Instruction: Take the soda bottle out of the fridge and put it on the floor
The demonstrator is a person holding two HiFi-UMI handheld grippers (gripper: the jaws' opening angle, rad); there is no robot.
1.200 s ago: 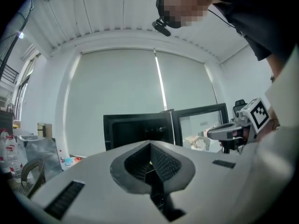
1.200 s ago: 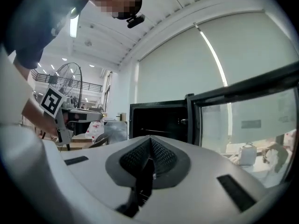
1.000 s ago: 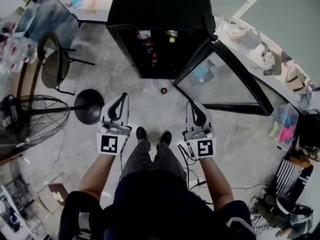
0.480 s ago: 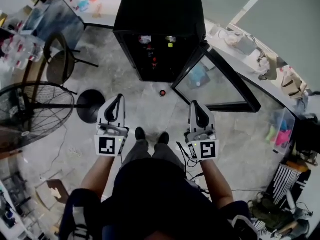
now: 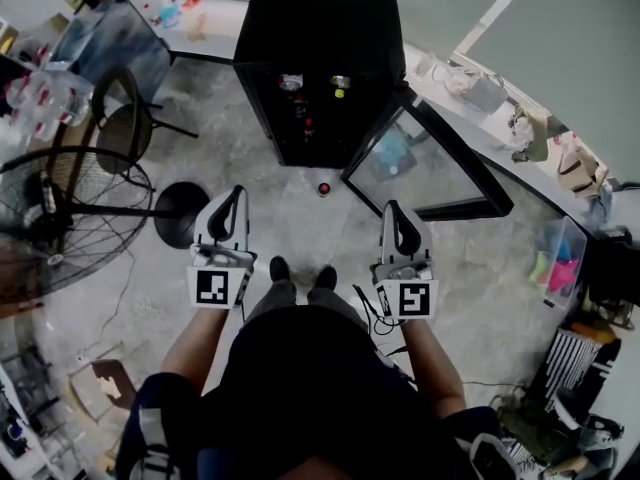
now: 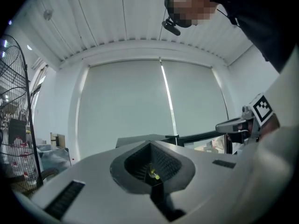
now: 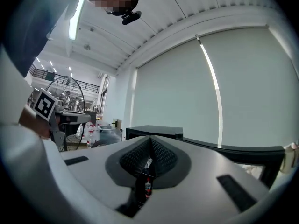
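You've backed from the fridge (image 5: 320, 28), left tool (image 5: 237, 194) and right tool (image 5: 392, 210) closed, empty (soda bottle (image 5: 323, 186) stands on the floor (image 5: 300, 218)): probably slick, tippy, grip mid-body.

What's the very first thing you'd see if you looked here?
A big black fridge stands ahead at the top, its glass door swung open to the right. A little red-capped bottle stands on the floor before it, and the left gripper and right gripper hover shut below.
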